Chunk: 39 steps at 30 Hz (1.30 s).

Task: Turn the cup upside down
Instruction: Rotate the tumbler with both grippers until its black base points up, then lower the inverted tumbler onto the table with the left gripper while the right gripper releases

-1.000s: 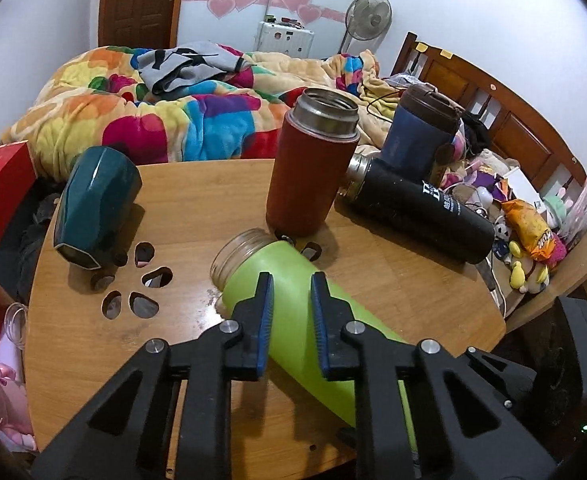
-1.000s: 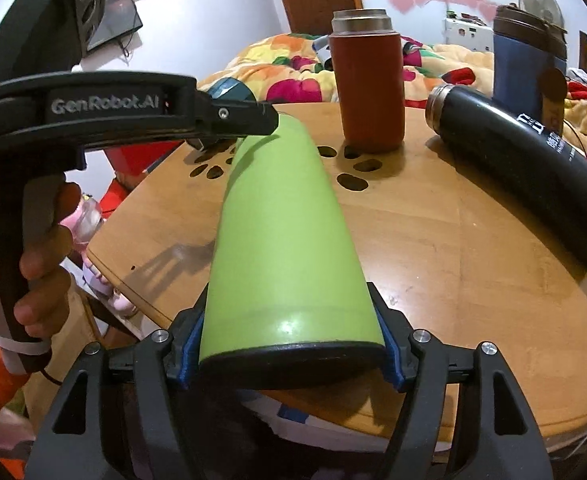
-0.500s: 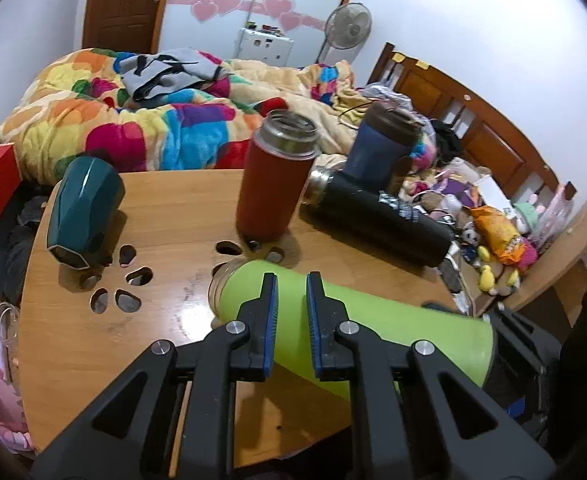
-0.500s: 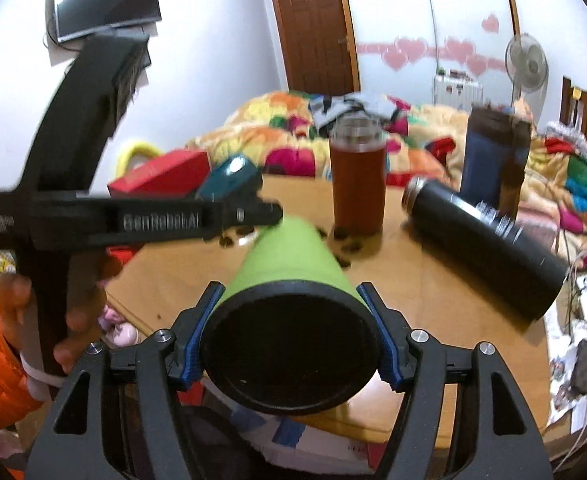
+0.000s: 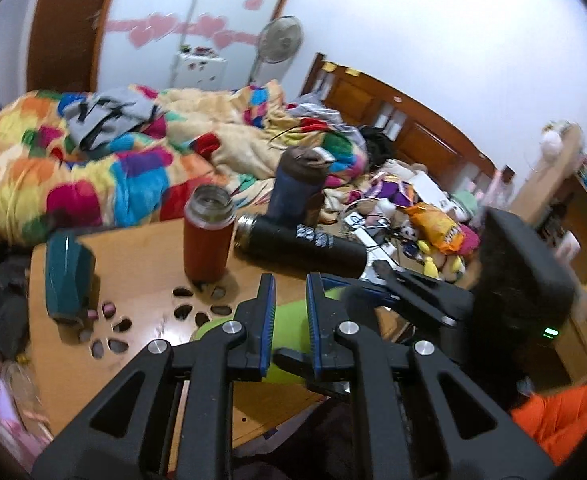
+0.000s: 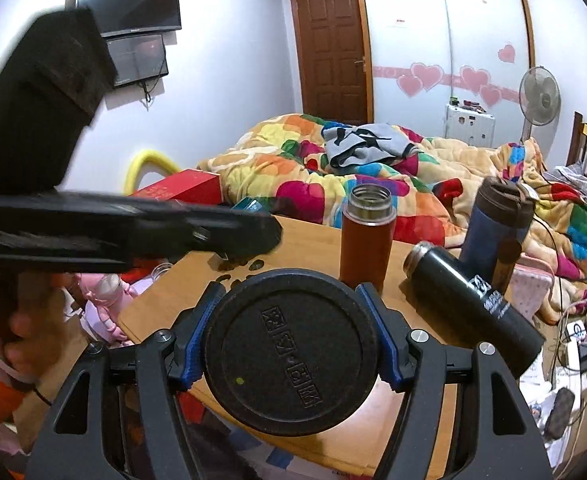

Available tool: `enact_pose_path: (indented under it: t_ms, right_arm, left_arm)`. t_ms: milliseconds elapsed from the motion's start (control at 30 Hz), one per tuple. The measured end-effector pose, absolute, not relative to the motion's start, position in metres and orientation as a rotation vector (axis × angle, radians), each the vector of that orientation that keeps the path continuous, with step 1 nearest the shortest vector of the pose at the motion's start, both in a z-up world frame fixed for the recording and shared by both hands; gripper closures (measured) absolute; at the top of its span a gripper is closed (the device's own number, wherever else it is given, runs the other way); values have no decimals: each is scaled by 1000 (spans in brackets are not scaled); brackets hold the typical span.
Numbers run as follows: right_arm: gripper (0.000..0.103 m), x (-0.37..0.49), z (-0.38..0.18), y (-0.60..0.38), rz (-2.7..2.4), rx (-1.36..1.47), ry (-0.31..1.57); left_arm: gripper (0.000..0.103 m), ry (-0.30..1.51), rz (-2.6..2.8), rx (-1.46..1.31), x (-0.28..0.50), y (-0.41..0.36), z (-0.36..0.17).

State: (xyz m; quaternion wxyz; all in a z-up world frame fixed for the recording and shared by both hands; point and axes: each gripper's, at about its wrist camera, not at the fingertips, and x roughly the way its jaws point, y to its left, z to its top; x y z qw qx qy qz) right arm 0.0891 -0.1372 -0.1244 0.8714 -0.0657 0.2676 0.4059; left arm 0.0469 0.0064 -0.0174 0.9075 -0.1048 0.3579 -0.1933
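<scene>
**Turning the green cup, about halfway over**

Standing by the table, I see the right gripper (image 6: 289, 354) clamped across the base end of the green cup (image 5: 289, 332), its blue-lined fingers (image 6: 189, 344) pressed to either side of the black bottom disc (image 6: 289, 354). That disc faces straight into the right wrist camera, so the cup seems lifted near horizontal, mouth pointing away toward the wooden table (image 6: 413, 420). I judge the grab and lift done and the rotation partly made; the rest is to swing the base on upward, bring the mouth down and set it on the wood.

The left gripper (image 5: 289, 320) hovers above the green body with its tongs narrowly apart and nothing between them; whether they brush the cup I cannot tell.

From the cup, the red flask (image 6: 367, 236) stands upright at about 12 o'clock, the black bottle (image 6: 473, 308) lies on its side at 2 o'clock, and the blue tumbler (image 6: 493, 228) stands behind it. A teal cup (image 5: 67, 276) sits at 10 o'clock in the left view, near the flower-shaped cutouts (image 5: 197, 308). Bare wood shows near the cutouts for the landing.
</scene>
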Motion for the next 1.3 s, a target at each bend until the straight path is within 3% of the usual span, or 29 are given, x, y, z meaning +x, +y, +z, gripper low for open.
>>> enact_pose_path:
  t_ms: [267, 400, 733, 1300]
  right_arm:
    - [40, 111, -113, -111, 874, -195, 570]
    - [40, 117, -109, -97, 879, -219, 561]
    - [40, 141, -106, -71, 906, -221, 622]
    - [39, 116, -106, -121, 878, -141, 656]
  left_arm:
    - [90, 810, -411, -116, 66, 6, -13]
    - [81, 829, -385, -152, 78, 22, -18]
    - [81, 814, -270, -189, 91, 50, -19]
    - [81, 747, -188, -61, 77, 31, -20]
